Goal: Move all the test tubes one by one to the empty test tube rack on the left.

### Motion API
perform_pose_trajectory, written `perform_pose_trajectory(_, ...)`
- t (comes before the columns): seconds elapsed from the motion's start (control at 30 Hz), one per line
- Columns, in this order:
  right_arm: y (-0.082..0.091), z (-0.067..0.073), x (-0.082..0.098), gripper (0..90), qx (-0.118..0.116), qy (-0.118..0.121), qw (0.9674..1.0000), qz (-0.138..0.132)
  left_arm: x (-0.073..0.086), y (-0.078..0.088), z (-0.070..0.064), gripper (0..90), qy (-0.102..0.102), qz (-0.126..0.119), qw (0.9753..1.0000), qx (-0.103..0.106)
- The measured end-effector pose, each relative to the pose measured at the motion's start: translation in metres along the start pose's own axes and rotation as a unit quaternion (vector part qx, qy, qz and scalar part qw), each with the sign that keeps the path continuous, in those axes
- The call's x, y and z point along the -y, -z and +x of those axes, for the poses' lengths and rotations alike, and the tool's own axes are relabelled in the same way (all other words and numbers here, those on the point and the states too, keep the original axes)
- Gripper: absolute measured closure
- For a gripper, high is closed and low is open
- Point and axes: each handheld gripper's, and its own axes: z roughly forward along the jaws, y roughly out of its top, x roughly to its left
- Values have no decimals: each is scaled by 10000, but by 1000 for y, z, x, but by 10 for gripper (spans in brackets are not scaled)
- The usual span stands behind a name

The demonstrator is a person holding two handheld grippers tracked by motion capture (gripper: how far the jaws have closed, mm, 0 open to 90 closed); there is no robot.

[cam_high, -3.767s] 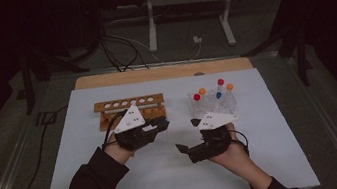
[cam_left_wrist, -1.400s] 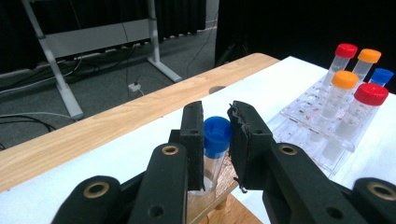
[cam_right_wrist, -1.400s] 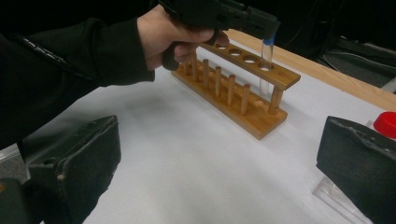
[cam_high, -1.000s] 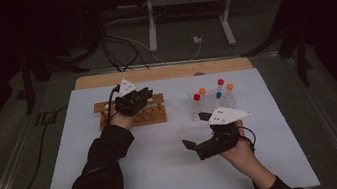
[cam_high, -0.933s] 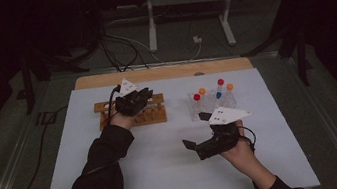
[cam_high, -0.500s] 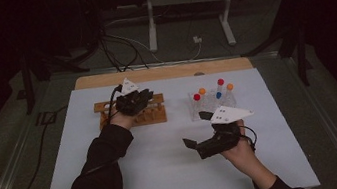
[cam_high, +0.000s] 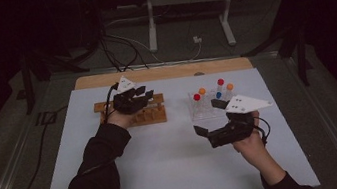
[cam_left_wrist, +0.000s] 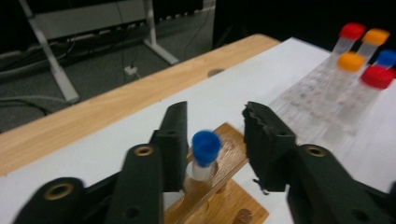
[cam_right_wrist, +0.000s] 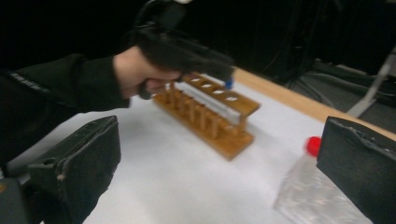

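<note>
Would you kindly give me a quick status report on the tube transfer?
Left gripper jaws just opened, blue-capped tube standing in wooden rack, pads off it. Right gripper open, empty, near clear rack. Nothing in the way.

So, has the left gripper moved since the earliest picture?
Yes. The left gripper went away from the person, from the white mat to over the wooden rack.

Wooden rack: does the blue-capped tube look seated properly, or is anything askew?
Nothing stands out. The blue-capped tube stands upright in an end hole of the wooden rack, between the left gripper's jaws, which have just been opening and no longer press on it.
</note>
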Motion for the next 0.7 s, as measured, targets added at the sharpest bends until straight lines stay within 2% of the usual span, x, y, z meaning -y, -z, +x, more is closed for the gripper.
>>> perform_pose_trajectory(0.03,2,-4,-2,0,41,-8,10000,-20,-2,3,0,536,9,-21,10000,55)
perform_pose_trajectory(0.1,6,-11,-4,0,152,-3,9999,-70,-4,10,-2,492,-79,-46,10000,22)
perform_pose_trajectory(0.23,12,-27,-8,0,358,-23,9993,-112,-7,24,-7,345,-108,-114,9997,189)
perform_pose_trajectory(0.37,13,-43,-9,0,566,-71,9984,-29,-7,37,-16,164,-199,10,9992,350)
perform_pose_trajectory(0.4,14,-47,-9,0,640,-93,9979,-40,-7,40,-18,161,-215,3,9990,396)
perform_pose_trajectory(0.5,14,-61,-9,0,769,-287,9966,-60,-5,51,-24,70,-206,77,9981,581)
perform_pose_trajectory(0.57,13,-68,-8,0,898,-337,9954,-34,-2,59,-28,13,-243,30,9970,731)
perform_pose_trajectory(0.7,9,-79,-5,0,1092,-427,9931,16,5,74,-33,13,-221,-30,9962,845)
